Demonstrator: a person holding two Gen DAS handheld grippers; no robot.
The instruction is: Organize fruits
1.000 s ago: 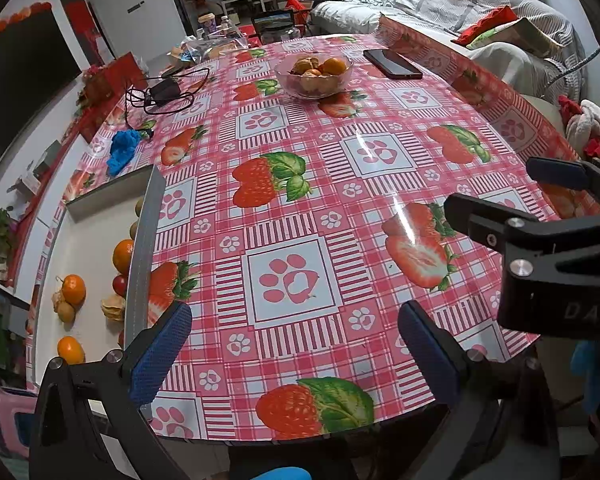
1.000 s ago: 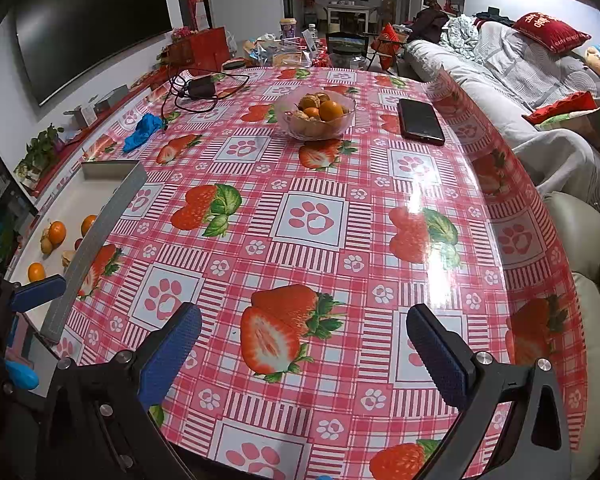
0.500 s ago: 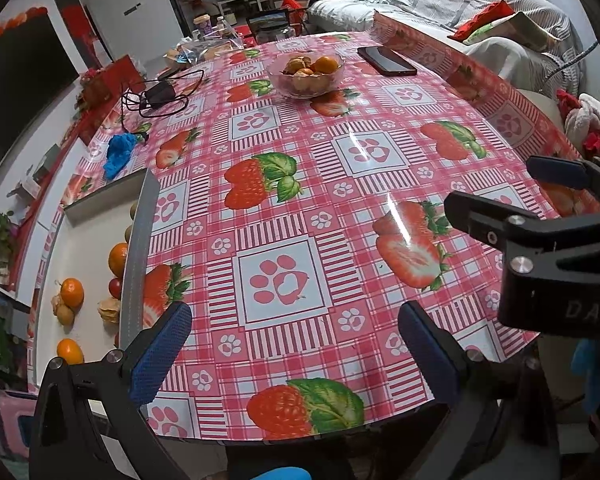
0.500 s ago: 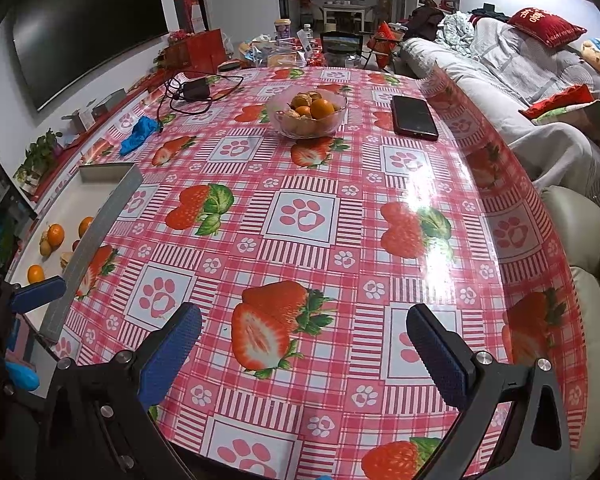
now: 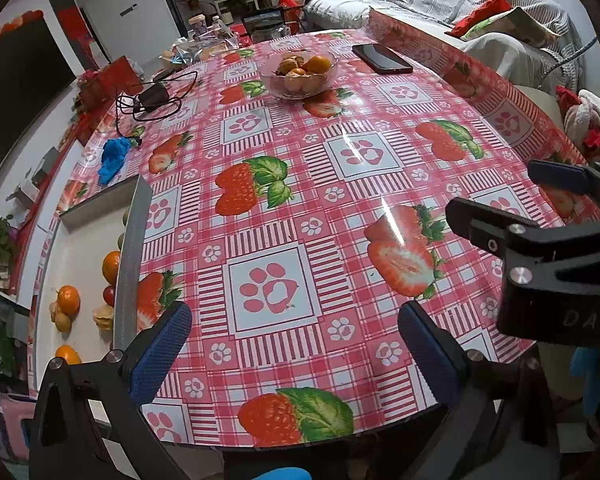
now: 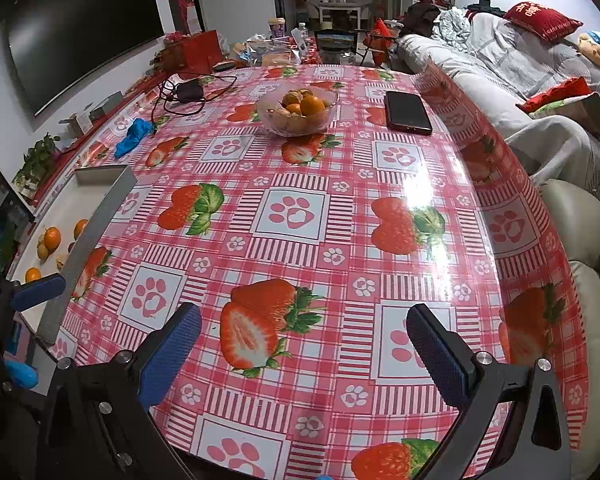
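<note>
A clear glass bowl (image 5: 299,76) holding oranges and small brown fruits stands at the far side of the table; it also shows in the right wrist view (image 6: 298,112). A pulled-out white drawer (image 5: 80,256) at the table's left edge holds loose oranges (image 5: 68,299), a small red fruit and brownish fruits; it shows in the right wrist view too (image 6: 60,216). My left gripper (image 5: 296,344) is open and empty above the near table edge. My right gripper (image 6: 304,348) is open and empty, also near the front edge, and appears at the right of the left wrist view (image 5: 540,248).
A black phone (image 6: 407,113) lies right of the bowl. A black charger with cable (image 6: 188,91) and a blue cloth (image 6: 134,136) lie at the far left. A sofa (image 6: 540,92) runs along the table's right side. Clutter sits at the far end.
Both grippers have drawn back and lifted slightly, so the bowl and table look a little farther. Both stay open and empty.
</note>
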